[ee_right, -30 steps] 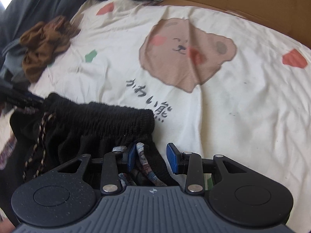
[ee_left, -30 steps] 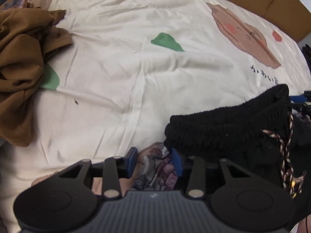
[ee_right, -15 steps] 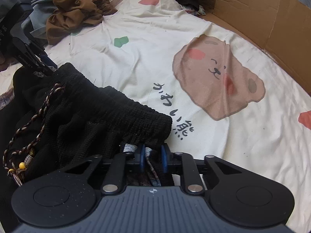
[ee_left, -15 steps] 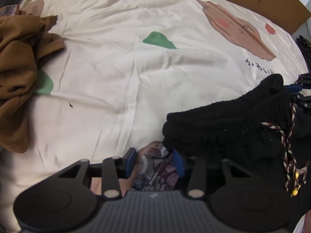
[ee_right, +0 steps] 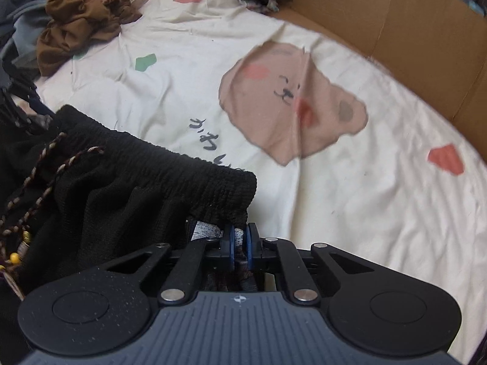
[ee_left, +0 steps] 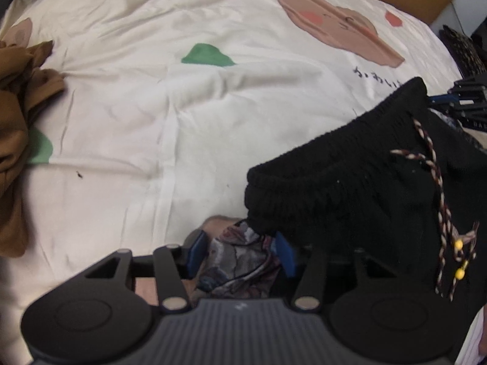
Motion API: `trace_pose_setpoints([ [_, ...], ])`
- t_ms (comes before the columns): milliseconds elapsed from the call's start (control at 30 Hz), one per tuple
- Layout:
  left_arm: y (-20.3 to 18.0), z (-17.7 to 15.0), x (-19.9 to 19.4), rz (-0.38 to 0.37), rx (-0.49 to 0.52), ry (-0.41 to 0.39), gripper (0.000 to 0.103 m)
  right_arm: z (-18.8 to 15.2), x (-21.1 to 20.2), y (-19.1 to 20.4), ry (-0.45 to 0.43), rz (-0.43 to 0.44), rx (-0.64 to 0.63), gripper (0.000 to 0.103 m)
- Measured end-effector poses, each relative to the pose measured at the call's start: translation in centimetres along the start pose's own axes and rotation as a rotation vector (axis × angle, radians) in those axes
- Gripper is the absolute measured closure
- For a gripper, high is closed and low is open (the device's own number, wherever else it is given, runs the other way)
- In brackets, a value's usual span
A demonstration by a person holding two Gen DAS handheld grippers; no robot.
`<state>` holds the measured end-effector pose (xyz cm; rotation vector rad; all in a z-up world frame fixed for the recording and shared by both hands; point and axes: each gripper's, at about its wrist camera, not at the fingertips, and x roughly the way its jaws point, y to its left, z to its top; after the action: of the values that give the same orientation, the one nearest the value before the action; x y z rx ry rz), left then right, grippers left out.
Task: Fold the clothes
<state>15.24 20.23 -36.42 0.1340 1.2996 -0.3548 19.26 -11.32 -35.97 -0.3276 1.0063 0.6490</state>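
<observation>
Where the left wrist view looks along its fingers, the left hand-held gripper [ee_left: 240, 251] stands fairly wide, with patterned grey cloth [ee_left: 237, 261] bunched between its blue pads [ee_left: 284, 252]; whether the pads press on it cannot be told. Black shorts [ee_left: 350, 188] with a ribbed waistband hang just right of the cloth, touching the right pad, and a braided drawstring [ee_left: 438, 200] with yellow beads dangles over them. Beneath lies a cream bedsheet [ee_left: 152, 106] printed with a bear and coloured patches. A brown garment [ee_left: 18, 115] is crumpled at the left edge. The other hand-held gripper shows at the far right, at the waistband's far corner.

Seen from the right wrist, the right hand-held gripper [ee_right: 240, 243] is narrow, its pads pinching a fold of the patterned cloth [ee_right: 242, 258] just under the waistband corner of the shorts [ee_right: 137, 188]. The drawstring [ee_right: 39, 164] trails at left. The sheet [ee_right: 350, 197] spreads ahead, the brown garment [ee_right: 79, 21] lies far off at upper left, and a cardboard wall [ee_right: 411, 36] borders the bed at right.
</observation>
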Motion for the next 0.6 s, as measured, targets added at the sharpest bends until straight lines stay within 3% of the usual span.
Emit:
trace_pose_setpoints([
  [133,-0.6,0.0,0.2,-0.013,0.013,0.004,0.051,0.0,0.5,-0.7,0.022,0.038,0.047,0.094],
  [400,-3.1,0.5,0.0,0.083,0.196,-0.018,0.053,0.4,0.9,-1.0,0.049,0.048,0.036,0.084],
  [600,-1.6,0.9,-2.1,0.042,0.165,-0.041,0.054,0.2,0.9,-1.1,0.038,0.051,0.033,0.084],
])
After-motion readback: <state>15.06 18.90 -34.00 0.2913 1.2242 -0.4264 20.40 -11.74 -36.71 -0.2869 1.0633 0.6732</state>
